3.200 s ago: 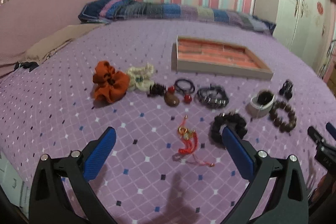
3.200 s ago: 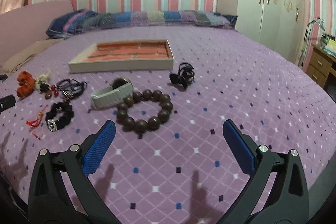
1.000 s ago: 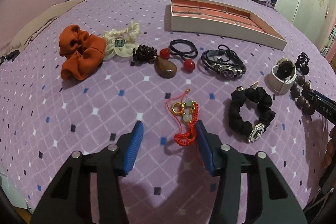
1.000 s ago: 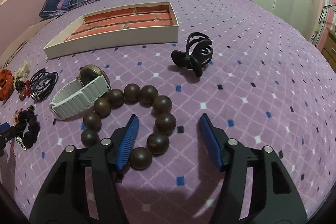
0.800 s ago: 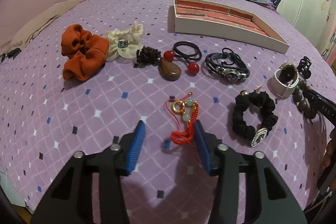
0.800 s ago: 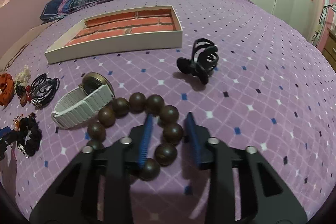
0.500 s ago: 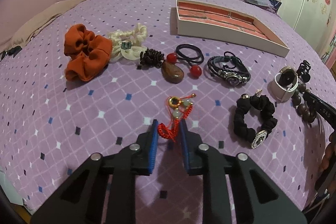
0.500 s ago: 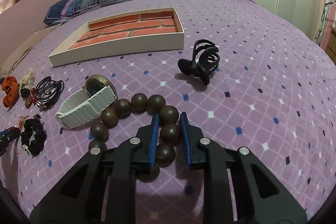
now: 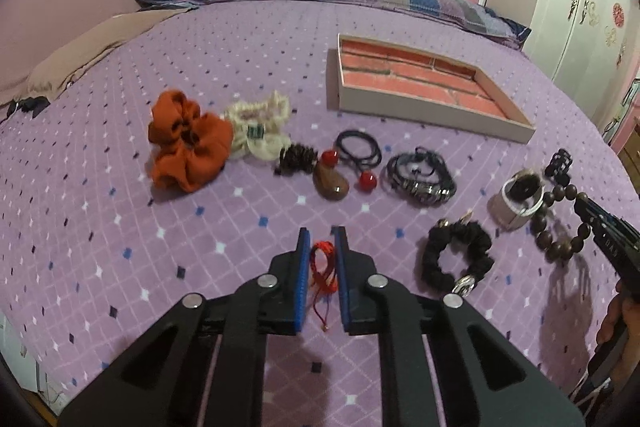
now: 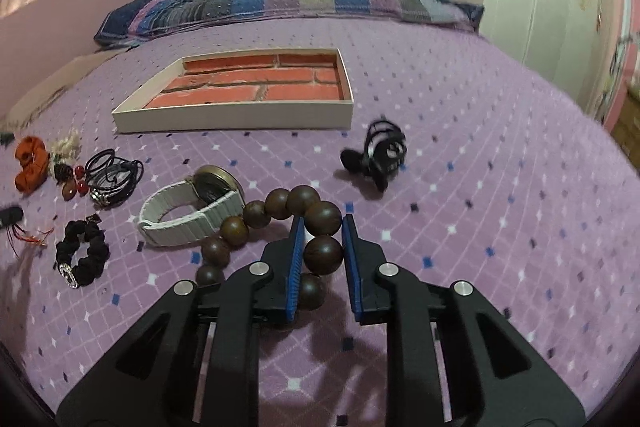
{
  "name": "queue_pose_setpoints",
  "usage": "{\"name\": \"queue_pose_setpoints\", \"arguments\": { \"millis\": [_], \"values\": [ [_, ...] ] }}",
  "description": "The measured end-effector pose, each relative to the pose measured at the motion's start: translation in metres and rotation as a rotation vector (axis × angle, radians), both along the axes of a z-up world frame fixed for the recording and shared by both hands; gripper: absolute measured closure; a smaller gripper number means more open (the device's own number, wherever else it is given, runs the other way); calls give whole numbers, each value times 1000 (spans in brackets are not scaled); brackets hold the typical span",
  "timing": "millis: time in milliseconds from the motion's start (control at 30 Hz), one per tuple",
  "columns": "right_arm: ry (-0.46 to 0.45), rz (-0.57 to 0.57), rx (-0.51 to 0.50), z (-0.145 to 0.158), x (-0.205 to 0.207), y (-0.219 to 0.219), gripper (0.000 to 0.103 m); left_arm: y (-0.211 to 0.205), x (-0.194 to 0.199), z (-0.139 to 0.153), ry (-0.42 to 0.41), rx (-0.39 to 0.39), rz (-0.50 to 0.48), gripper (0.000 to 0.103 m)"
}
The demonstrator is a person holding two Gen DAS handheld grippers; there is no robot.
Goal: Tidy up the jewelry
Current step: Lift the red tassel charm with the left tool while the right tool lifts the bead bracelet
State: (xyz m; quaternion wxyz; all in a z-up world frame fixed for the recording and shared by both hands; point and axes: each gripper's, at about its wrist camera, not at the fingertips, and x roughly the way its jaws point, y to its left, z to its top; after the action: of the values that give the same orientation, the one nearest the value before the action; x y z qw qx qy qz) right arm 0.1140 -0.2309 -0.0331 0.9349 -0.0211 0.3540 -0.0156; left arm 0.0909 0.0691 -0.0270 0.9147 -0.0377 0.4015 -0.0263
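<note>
Left wrist view: my left tongs (image 9: 322, 247) are clamped narrow on the red cord charm (image 9: 322, 264), lifted off the purple bed (image 9: 120, 227). At 1 o'clock sits the black scrunchie (image 9: 456, 259); the orange scrunchie (image 9: 186, 147) is at 11. The brick-lined tray (image 9: 424, 107) lies far at 1 o'clock. At 3 o'clock my right tongs' tip shows by the white-strap watch (image 9: 518, 201).

Right wrist view: my right tongs (image 10: 322, 229) are pinched on the wooden bead bracelet (image 10: 280, 231), beads trailing toward 10 o'clock and touching the white-strap watch (image 10: 188, 211). The black hair claw (image 10: 378, 153) is at 1 o'clock, the brick-lined tray (image 10: 240, 115) at 11.
</note>
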Motion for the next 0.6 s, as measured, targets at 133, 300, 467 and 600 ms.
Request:
{"name": "queue_pose_setpoints", "arguments": {
  "millis": [133,300,467,600],
  "values": [
    [-14,6,-9,14,6,0,83,-2,11,8,-5,-1,-9,91],
    [-23,8,-13,29,19,-1,83,-7,33,25,-26,0,-36,93],
    [-38,40,-17,42,32,2,83,-5,49,38,-45,11,-52,93],
    [-58,47,4,47,33,1,83,10,44,31,-12,-13,-64,93]
  ]
}}
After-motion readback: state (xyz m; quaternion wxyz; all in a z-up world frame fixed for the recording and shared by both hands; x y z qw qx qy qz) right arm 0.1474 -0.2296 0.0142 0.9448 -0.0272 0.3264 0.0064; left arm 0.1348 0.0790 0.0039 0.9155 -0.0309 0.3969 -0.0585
